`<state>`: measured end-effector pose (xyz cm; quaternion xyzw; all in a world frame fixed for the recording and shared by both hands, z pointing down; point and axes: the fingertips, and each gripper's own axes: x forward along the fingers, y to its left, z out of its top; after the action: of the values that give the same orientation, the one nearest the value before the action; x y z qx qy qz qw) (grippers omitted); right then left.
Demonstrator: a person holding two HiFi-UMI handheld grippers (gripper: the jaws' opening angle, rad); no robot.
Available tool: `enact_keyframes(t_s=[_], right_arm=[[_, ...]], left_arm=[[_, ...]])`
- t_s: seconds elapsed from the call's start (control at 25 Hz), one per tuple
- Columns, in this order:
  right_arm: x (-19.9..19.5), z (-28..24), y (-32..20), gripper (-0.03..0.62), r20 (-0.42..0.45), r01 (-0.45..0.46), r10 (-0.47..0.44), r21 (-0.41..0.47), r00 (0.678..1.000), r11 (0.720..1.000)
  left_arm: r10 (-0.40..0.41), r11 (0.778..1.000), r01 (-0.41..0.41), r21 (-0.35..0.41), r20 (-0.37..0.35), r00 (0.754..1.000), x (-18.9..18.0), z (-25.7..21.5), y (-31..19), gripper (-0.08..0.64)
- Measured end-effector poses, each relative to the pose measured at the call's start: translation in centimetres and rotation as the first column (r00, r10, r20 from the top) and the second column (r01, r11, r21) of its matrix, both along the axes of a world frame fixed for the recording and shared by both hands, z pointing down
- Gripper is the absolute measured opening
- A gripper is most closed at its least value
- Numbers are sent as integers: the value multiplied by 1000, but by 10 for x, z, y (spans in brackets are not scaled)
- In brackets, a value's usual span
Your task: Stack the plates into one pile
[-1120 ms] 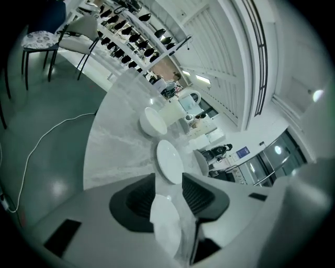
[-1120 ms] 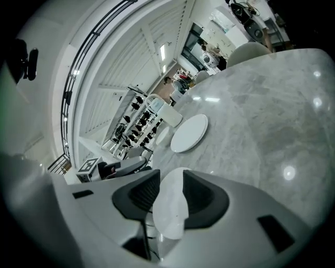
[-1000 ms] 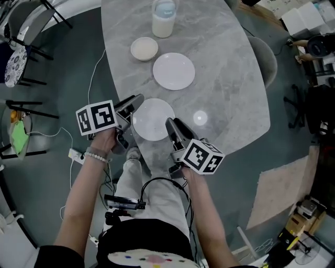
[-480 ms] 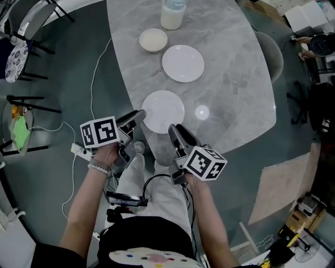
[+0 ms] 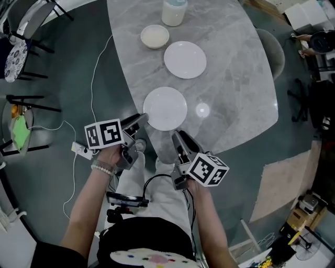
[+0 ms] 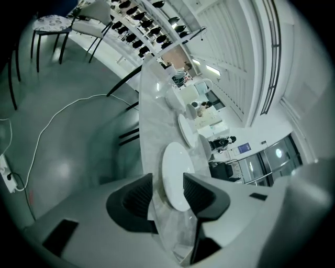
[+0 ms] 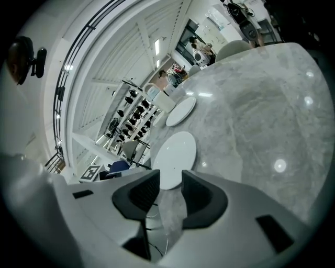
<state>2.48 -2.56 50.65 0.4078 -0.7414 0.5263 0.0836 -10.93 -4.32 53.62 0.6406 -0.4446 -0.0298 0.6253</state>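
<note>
Two white plates lie apart on the grey marble table [image 5: 235, 94]: a near plate [image 5: 165, 108] [image 6: 175, 175] [image 7: 175, 157] and a far plate [image 5: 185, 59] [image 6: 184, 130] [image 7: 181, 111]. My left gripper [image 5: 140, 121] [image 6: 167, 193] hovers at the table's near-left edge, just short of the near plate's rim. Its jaws have just been opening and nothing is between them. My right gripper [image 5: 178, 137] [image 7: 170, 193] sits over the table's near edge below that plate, open and empty. Both point toward the near plate.
A small cream bowl [image 5: 154, 36] and a pale jar [image 5: 174, 11] stand beyond the far plate. A white cable [image 5: 99, 68] and a power strip [image 5: 78, 151] lie on the floor at the left, near dark chairs [image 5: 21, 47]. Another chair [image 5: 272, 52] stands at the table's right.
Both grippers have drawn back from the near plate's sides toward the person, to the table's near edge. The plate stays where it lay.
</note>
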Motion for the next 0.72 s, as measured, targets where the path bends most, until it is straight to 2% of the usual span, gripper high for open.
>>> enact_keyframes(t_s=[0.4, 0.6, 0.72], right_arm=[[7, 6, 10, 121, 4, -22, 22, -29, 1000, 999], [9, 8, 14, 121, 11, -27, 27, -36, 1000, 999], [9, 8, 15, 121, 15, -29, 29, -41, 999, 999]], left_arm=[[-16, 1000, 16, -24, -15, 1000, 4, -1, -3, 178], [-68, 996, 65, -59, -47, 997, 4, 0, -4, 178], [-57, 996, 54, -71, -35, 998, 7, 0, -6, 178]])
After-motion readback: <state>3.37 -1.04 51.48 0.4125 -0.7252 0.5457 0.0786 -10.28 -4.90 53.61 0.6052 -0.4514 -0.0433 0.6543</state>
